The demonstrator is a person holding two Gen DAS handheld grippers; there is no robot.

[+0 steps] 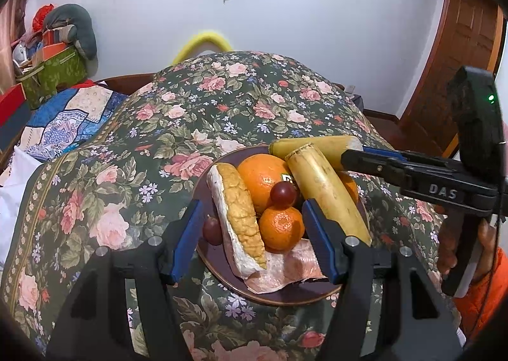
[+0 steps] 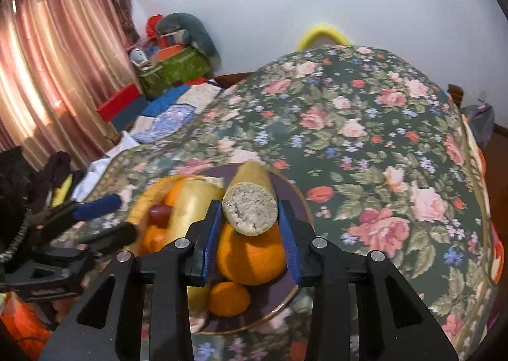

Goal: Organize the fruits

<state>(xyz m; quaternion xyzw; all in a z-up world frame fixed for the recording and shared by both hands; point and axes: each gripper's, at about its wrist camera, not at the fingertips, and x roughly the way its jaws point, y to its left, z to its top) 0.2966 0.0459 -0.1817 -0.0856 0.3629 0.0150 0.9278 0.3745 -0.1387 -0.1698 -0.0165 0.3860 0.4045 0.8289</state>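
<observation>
A dark plate on the floral cloth holds a large orange, a small mandarin, two red grapes, a pomelo wedge and pale yellow cane pieces. My left gripper is open just above the near side of the plate, its jaws around the wedge and mandarin without touching. My right gripper is shut on one cane piece over the plate's far side; it also shows in the left wrist view.
The plate sits on a bed-like surface under a floral cover. A patchwork quilt and green boxes lie to the left. A wooden door stands at the right. Pink curtains hang at the far left.
</observation>
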